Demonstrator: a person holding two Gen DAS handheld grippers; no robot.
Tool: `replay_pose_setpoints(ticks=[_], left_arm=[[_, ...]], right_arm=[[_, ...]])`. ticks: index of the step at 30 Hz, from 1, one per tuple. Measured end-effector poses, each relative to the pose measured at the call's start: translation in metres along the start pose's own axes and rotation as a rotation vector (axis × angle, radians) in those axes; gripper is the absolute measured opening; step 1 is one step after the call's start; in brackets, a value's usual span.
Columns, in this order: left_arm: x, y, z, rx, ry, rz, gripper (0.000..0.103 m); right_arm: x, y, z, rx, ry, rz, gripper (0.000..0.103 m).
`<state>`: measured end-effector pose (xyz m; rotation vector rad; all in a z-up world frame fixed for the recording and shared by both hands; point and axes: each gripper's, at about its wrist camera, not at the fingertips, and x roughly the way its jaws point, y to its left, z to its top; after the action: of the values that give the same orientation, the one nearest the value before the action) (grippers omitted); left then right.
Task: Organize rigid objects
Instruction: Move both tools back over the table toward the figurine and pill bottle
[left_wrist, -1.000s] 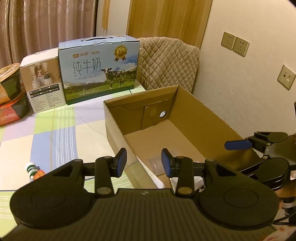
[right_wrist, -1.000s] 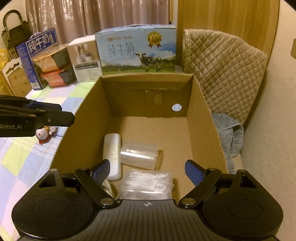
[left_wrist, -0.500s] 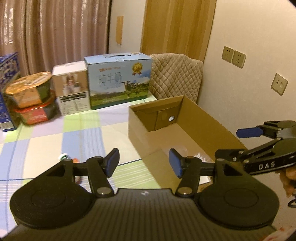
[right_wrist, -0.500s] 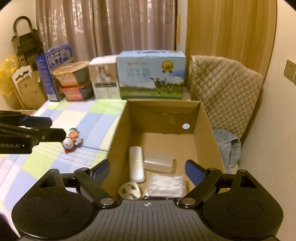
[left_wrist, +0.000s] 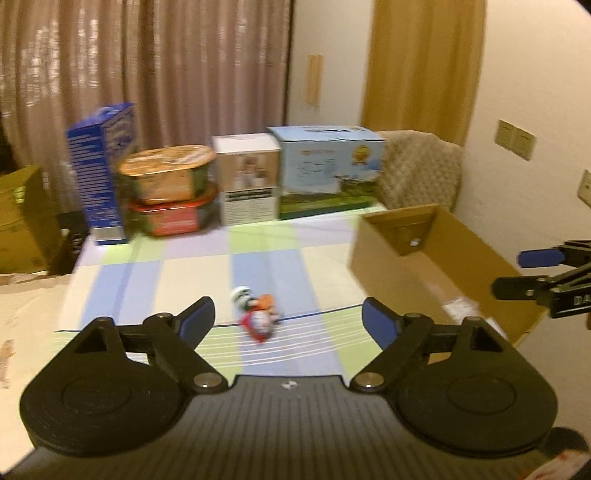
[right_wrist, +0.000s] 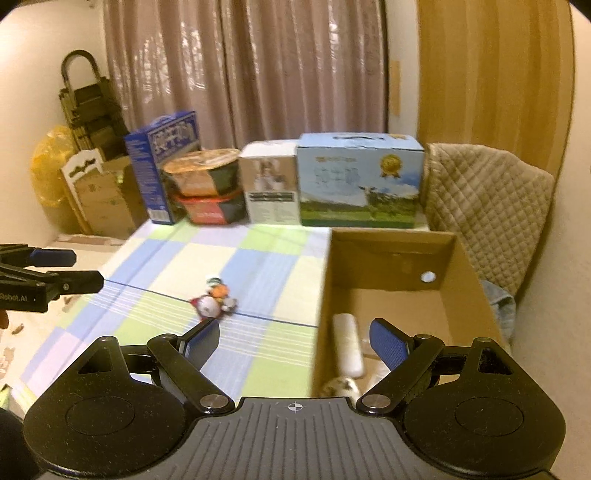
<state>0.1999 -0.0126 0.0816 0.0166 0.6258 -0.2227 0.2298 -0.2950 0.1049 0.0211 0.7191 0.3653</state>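
Note:
A small cluster of toys (left_wrist: 256, 317), red, white and orange, lies on the checked tablecloth (left_wrist: 155, 280). My left gripper (left_wrist: 286, 317) hangs above and short of the toys, its jaws opening wide with nothing between them. An open cardboard box (right_wrist: 391, 236) stands to the right on the table. Inside it lie a white case (right_wrist: 347, 343) and a round patterned object (right_wrist: 340, 387). My right gripper (right_wrist: 293, 338) hovers open and empty over the box's near left wall. The toys (right_wrist: 214, 301) lie left of the box. Each gripper shows at the edge of the other's view.
Along the table's far edge stand a blue carton (left_wrist: 103, 173), two stacked bowls (left_wrist: 170, 195), a white box (left_wrist: 249, 181) and a milk case (left_wrist: 328, 170). A quilted chair back (right_wrist: 487, 199) stands behind the box. The wall with sockets (left_wrist: 515, 138) is close on the right.
Both grippers have risen and pulled back from the box. The left one swung left over the tablecloth and its jaws spread much wider. The toys now sit centred ahead of it.

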Motion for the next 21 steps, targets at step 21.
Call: replay_pose_setpoints(ticks=[21], left_arm=[[0.031, 0.094, -0.051, -0.118, 0.047, 0.136, 0.102]], right_arm=[[0.086, 0.080, -0.026, -0.048, 0.039, 0.097, 0.089]])
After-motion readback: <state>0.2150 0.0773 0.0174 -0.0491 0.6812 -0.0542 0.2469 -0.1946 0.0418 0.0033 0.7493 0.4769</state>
